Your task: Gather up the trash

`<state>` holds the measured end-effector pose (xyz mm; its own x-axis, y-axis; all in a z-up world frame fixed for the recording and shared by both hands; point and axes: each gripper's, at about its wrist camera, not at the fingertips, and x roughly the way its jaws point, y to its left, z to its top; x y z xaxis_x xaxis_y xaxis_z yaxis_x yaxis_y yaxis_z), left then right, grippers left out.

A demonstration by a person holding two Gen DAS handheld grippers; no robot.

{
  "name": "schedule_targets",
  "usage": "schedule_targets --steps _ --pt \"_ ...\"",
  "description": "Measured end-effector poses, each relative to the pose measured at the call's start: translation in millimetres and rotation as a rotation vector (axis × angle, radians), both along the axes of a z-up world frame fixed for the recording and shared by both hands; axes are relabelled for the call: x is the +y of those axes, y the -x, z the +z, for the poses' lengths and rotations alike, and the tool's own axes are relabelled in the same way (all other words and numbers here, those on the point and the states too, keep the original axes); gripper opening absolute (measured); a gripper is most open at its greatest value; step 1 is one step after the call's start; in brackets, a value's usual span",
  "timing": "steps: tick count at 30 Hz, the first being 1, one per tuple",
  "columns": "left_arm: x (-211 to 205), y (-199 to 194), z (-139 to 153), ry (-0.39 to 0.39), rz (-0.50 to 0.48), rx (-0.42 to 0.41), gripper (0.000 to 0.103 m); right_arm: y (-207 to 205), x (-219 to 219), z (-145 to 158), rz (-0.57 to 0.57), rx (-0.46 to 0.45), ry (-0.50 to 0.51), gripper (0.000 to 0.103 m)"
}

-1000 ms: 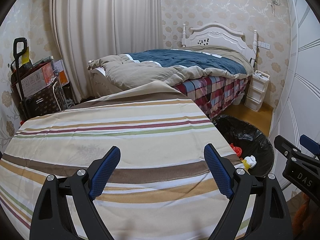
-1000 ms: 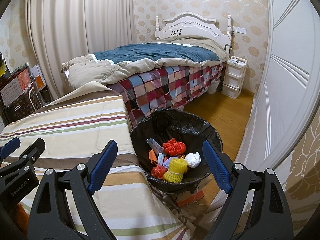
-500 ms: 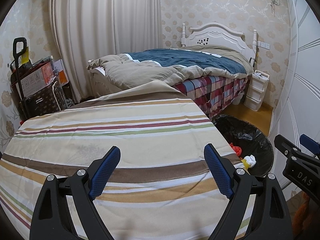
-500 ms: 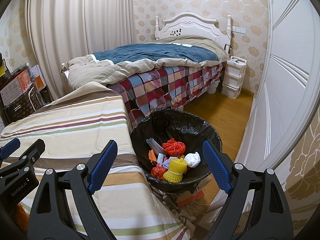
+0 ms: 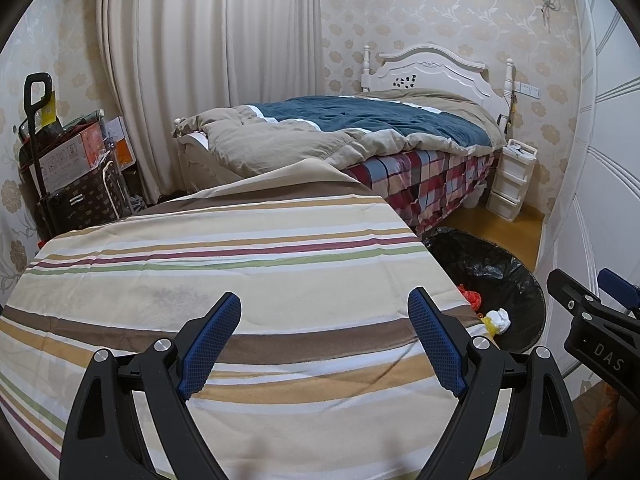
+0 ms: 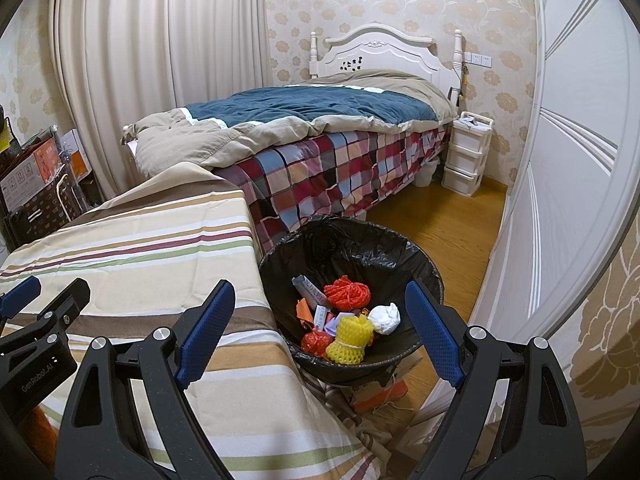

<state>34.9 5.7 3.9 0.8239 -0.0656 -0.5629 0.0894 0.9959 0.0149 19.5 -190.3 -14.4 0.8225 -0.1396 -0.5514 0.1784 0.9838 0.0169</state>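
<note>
Two blue-padded fingers framed the left wrist view, and the left gripper [image 5: 324, 340] hung wide apart over the striped cloth [image 5: 224, 264] with nothing between its jaws. That cloth lay bare across the whole table top. Off to the right, beside the table's edge, sat the black-lined bin [image 5: 500, 268], only partly seen from here: a scrap of red netting [image 5: 471, 297] and a white paper wad [image 5: 500, 316] peeked over the cloth's edge, with a sliver of yellow just beside the wad. The right gripper [image 5: 600, 320] poked in at the far right edge, near the bin. Behind it all stood the bed [image 5: 360, 136] and a white drawer unit [image 5: 512, 184] on the floor.

Over to the right wrist view, and the right gripper [image 6: 320, 328] was also spread wide, empty, hovering above the near rim of the bin [image 6: 420, 252]. Here the contents showed clearly: a red net ball [image 6: 347, 293] toward the back, a yellow foam net [image 6: 352, 338] at the front, a smaller red net [image 6: 316, 341] touching its left side, the white paper wad [image 6: 385, 318] on the right, plus an orange scrap [image 6: 304, 309] and a couple of flat wrappers [image 6: 310, 290] in between. The bin stood on the floor, close against the table corner. The left gripper [image 6: 36, 308] showed at the left edge over the cloth [image 6: 140, 256].
</note>
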Motion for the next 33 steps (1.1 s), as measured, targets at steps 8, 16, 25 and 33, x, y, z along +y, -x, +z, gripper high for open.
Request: schedule_targets --steps 8,16,25,33 --pt "0.3 2.7 -2.4 0.000 0.007 -0.002 0.085 -0.2 0.6 -0.1 0.000 0.000 0.000 0.085" --pt "-0.3 3.1 -1.8 -0.005 0.003 -0.008 0.085 -0.2 0.4 0.2 0.000 0.001 0.000 0.085" --pt "-4.0 7.2 0.6 0.002 -0.001 -0.020 0.085 -0.5 0.6 0.4 0.001 0.002 0.000 0.085" --pt "-0.1 4.2 2.0 -0.004 0.011 -0.016 0.085 -2.2 6.5 -2.9 0.011 0.009 0.003 0.085"
